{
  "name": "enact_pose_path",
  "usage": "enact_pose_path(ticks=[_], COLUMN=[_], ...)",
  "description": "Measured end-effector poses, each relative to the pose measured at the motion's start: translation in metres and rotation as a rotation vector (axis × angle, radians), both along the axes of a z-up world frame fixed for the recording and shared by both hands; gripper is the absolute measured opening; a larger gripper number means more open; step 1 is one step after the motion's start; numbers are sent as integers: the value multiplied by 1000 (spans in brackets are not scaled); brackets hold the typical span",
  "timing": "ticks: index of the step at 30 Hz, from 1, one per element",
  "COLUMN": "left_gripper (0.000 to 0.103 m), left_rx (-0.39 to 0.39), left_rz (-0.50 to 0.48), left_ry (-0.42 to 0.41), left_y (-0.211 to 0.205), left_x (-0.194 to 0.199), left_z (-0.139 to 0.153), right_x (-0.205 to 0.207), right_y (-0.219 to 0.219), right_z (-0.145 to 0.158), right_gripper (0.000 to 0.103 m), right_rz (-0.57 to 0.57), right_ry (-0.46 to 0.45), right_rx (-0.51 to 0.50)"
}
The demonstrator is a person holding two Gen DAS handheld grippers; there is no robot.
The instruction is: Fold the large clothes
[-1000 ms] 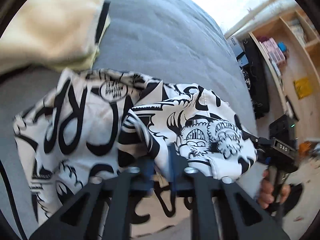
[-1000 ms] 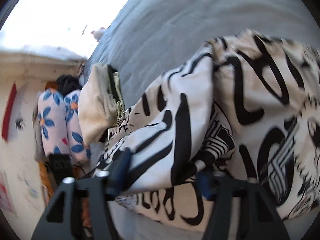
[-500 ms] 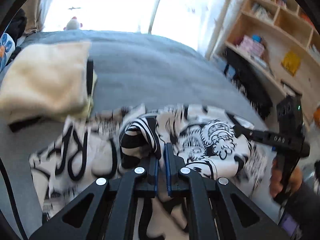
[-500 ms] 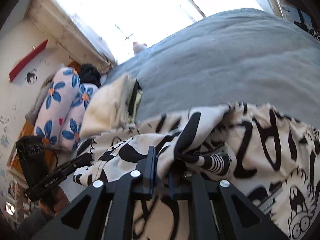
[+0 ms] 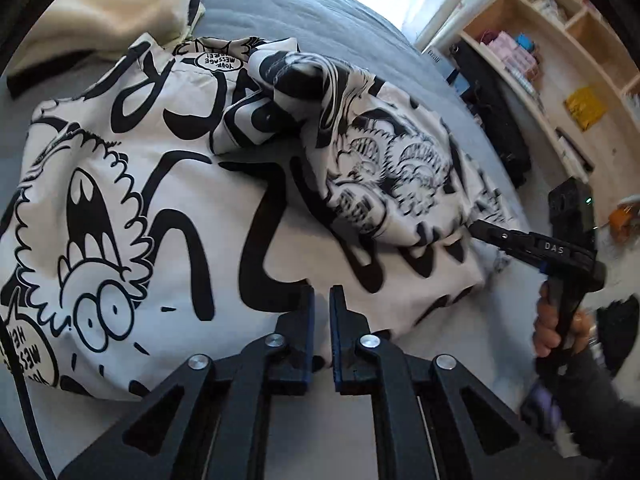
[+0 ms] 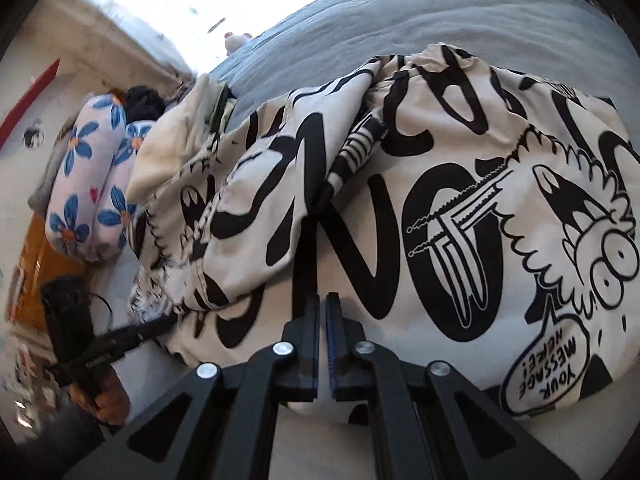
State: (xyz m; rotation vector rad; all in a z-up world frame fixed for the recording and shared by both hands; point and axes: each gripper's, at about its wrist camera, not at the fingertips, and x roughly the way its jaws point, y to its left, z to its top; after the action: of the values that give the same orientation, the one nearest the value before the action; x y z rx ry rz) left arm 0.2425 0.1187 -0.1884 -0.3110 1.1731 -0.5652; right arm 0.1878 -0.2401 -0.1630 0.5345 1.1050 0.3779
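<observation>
A large white garment (image 5: 180, 208) with black cartoon print lies spread on the grey bed (image 5: 320, 20). Both sleeves are folded inward over its body, their striped cuffs (image 5: 280, 80) (image 6: 360, 144) lying near the middle. My left gripper (image 5: 319, 294) hovers over the garment's near edge. Its jaws are opening, a narrow gap between them and nothing in it. In the right wrist view the same garment (image 6: 460, 220) fills the frame. My right gripper (image 6: 323, 300) is shut above its near edge and holds nothing. Each view shows the other gripper (image 5: 478, 228) (image 6: 170, 322) at the garment's side edge, blurred.
A folded cream cloth (image 5: 112, 4) sits on the bed just beyond the garment, with a floral pillow (image 6: 88, 184) beside it. Wooden shelves (image 5: 560, 60) and a black bag (image 5: 492, 108) stand past the bed's right side. A hand (image 5: 548, 332) holds the right gripper's handle.
Both grippers held the striped cuffs half a second ago. They have let go and drawn back toward the garment's near edge; the sleeves now lie folded across its body.
</observation>
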Motion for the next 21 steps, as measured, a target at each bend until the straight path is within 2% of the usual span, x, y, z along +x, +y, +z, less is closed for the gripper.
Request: enact_pose_path(ticks=[1, 2, 3, 4, 6, 8, 11, 13, 14, 15, 21], left_gripper=[23, 30, 48, 63, 72, 76, 76, 76, 76, 76, 76], left_rx=[-19, -36, -45, -62, -94, -131, -137, -147, -162, -172, -251], left_rz=[3, 14, 20, 29, 46, 44, 56, 69, 77, 82, 60], left_ry=[-10, -38, -55, -86, -130, -156, -162, -136, -109, -91, 5], left_y=[2, 4, 5, 6, 9, 7, 1, 2, 2, 1, -4], left_x=[2, 4, 7, 10, 15, 25, 43, 55, 61, 64, 65], left_z=[5, 14, 20, 29, 40, 51, 57, 54, 50, 46, 23], right_x=[0, 1, 2, 4, 10, 17, 27, 29, 31, 32, 7], right_y=[-3, -3, -3, -1, 6, 17, 34, 41, 46, 47, 9], right_z=[4, 8, 12, 15, 15, 10, -4, -6, -6, -7, -3], right_gripper=[18, 41, 61, 66, 67, 67, 67, 50, 12, 1, 1], right_rz=[-16, -27, -39, -52, -44, -35, -31, -27, -8, -5, -59], right_ry=[-12, -25, -39, -51, -49, -35, -12, -39, -43, -32, 1], right_rx=[11, 16, 19, 20, 51, 54, 102, 127, 111, 109, 136])
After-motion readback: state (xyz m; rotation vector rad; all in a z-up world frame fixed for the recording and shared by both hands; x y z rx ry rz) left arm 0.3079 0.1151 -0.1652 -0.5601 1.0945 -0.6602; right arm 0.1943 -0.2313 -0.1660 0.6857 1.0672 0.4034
